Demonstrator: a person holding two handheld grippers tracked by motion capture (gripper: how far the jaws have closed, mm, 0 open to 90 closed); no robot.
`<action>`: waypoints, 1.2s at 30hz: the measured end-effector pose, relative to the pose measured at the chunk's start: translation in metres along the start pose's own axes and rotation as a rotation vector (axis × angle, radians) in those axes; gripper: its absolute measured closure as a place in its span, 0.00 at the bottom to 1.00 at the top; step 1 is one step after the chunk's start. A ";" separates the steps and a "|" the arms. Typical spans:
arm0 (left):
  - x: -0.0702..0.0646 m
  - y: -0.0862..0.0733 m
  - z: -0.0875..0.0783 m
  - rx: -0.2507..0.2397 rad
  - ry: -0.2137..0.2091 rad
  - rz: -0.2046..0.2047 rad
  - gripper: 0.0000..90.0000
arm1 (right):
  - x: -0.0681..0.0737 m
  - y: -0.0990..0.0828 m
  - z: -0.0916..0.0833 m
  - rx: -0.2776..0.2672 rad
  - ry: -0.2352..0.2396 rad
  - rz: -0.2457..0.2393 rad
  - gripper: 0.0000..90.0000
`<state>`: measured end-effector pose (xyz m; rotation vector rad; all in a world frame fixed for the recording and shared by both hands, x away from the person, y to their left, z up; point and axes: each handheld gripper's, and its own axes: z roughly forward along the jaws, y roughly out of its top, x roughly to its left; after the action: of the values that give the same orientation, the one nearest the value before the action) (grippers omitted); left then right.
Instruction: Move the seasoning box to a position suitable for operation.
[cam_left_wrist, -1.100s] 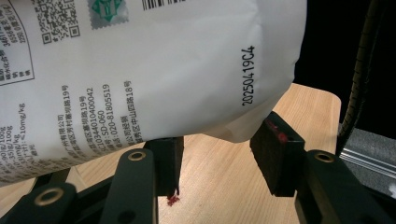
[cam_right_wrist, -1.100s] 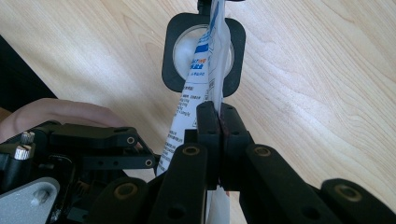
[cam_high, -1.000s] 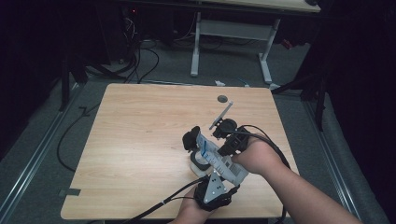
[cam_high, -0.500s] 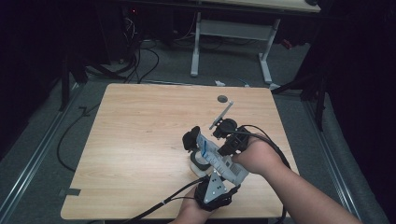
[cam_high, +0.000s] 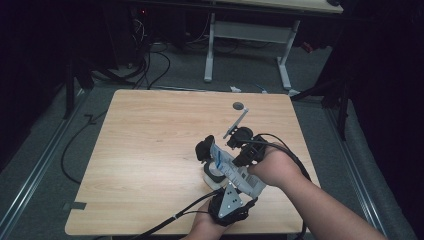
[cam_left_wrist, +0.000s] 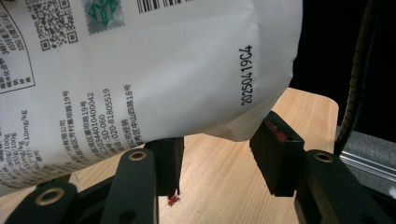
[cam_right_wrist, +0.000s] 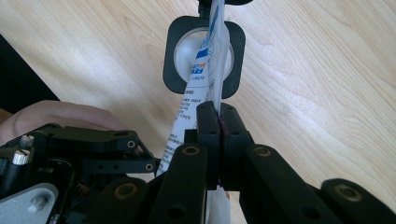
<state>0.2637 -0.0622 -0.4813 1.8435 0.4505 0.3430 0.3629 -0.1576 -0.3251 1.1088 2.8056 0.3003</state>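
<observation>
A white printed bag (cam_high: 223, 161) hangs tilted over a black square holder with a white round bowl (cam_high: 212, 174). My right gripper (cam_high: 235, 166) reaches in from the right, held by a hand. In the right gripper view it (cam_right_wrist: 218, 116) is shut on the bag's thin edge (cam_right_wrist: 205, 65), with the holder (cam_right_wrist: 170, 56) on the table beyond. My left gripper (cam_high: 232, 184) comes up from the table's near edge. Its jaws (cam_left_wrist: 219, 154) stand apart under the bag's lower corner (cam_left_wrist: 140, 60), and bare table shows between the pads.
A thin grey rod (cam_high: 236, 122) and a small dark disc (cam_high: 240, 105) lie on the wooden table (cam_high: 150, 150) behind the grippers. Cables trail off the near edge. A desk frame (cam_high: 250, 35) stands on the floor beyond the table.
</observation>
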 end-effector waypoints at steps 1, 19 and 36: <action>0.000 0.000 0.000 0.000 0.000 0.000 0.62 | 0.000 0.000 0.000 -0.002 0.000 0.001 0.99; 0.000 0.001 -0.002 -0.009 0.003 0.001 0.62 | 0.002 0.001 -0.002 -0.005 -0.001 -0.001 0.99; 0.001 0.003 -0.004 -0.022 0.004 -0.005 0.62 | 0.005 0.005 -0.004 -0.005 -0.005 -0.006 0.99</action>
<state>0.2633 -0.0597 -0.4769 1.8199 0.4525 0.3467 0.3623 -0.1515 -0.3205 1.0984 2.8014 0.3035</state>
